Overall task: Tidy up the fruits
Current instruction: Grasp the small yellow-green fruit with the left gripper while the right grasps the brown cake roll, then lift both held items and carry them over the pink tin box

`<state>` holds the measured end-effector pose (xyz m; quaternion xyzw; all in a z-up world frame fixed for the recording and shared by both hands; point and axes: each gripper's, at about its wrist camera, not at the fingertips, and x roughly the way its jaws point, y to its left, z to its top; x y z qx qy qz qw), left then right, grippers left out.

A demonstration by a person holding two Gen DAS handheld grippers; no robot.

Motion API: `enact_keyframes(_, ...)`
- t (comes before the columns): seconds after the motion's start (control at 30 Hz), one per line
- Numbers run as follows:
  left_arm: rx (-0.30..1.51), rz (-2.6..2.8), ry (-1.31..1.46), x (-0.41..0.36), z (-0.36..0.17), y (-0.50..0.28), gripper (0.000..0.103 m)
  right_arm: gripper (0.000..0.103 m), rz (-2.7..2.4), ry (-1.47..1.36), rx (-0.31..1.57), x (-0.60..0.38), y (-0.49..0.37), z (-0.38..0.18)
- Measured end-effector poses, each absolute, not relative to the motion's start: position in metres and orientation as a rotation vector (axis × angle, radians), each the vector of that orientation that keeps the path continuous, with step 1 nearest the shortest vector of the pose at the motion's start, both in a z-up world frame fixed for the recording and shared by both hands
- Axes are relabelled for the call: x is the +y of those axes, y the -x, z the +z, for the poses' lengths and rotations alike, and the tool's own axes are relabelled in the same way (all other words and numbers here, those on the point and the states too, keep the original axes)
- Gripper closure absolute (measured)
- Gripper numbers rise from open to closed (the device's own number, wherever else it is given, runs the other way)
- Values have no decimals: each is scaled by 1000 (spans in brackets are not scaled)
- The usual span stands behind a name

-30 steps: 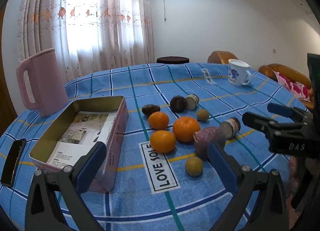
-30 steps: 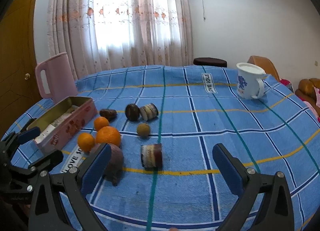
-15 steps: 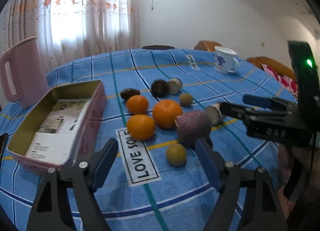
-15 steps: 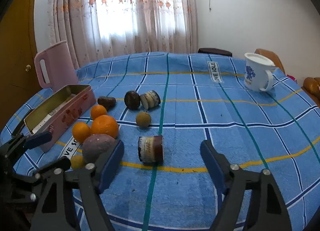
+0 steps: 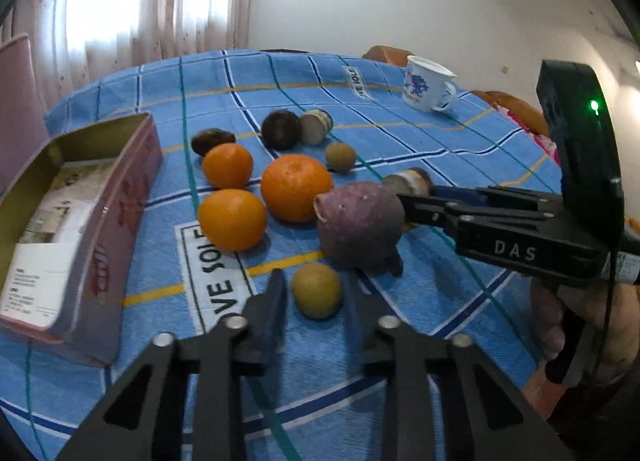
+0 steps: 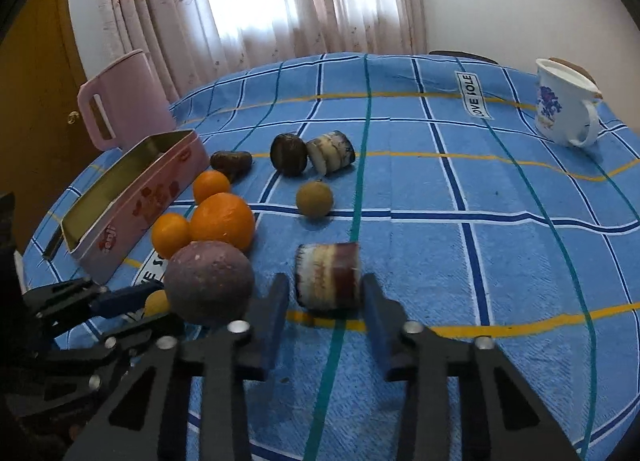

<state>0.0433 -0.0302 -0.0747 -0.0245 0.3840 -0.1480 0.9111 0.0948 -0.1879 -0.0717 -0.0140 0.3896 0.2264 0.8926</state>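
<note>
The left hand-held gripper (image 5: 317,297) has just closed its jaws on a small yellow-green fruit (image 5: 317,290) near the front edge of the surface (image 6: 500,261), which is covered in a blue checked cloth. Both pads sit against the fruit's sides, and the fruit rests on the cloth. The right hand-held gripper (image 6: 326,303) has likewise just closed on a short striped cylinder (image 6: 328,275) lying on its side by a yellow line in the cloth; its pads meet the cylinder's two flat ends.

Between the two held things sits a round purple fruit (image 5: 360,223), touching neither gripper's pads as far as can be told. Just behind it lie a large orange (image 5: 297,187) and two smaller oranges (image 5: 232,219) (image 5: 227,165), close together. Farther toward the back edge are a dark oval fruit (image 5: 213,140), a dark round fruit (image 5: 281,129) touching a second striped cylinder (image 5: 316,126), and another small yellow-green fruit (image 5: 340,156) apart from them.

An open pink tin (image 5: 76,221) stands along the left edge with a printed paper inside and no fruit in it. A pink jug (image 6: 122,99) stands behind the tin, and a white mug with a blue print (image 6: 566,107) is near the far right edge. A person's hand (image 5: 576,325) grips the handle of the right hand-held gripper in the left wrist view.
</note>
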Motion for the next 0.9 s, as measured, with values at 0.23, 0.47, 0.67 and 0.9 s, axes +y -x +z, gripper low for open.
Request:
enact_keyframes(0.23,762,-333,108,-22,-72,-38,76,71,489,40,747,-186,-84,-67)
enact_keyframes(0.47,706,-323,88,-23,-66,-31,76,71,493,34,690,-190,-76,-61)
enact_keyframes(0.67,659,-292,87,-17,-59,-28,76,71,497,27,641,-193,-71,-57)
enact_keyframes(0.9,596,-256,60,-16,-50,-21,76,71,511,3,580,-199,-65,-51)
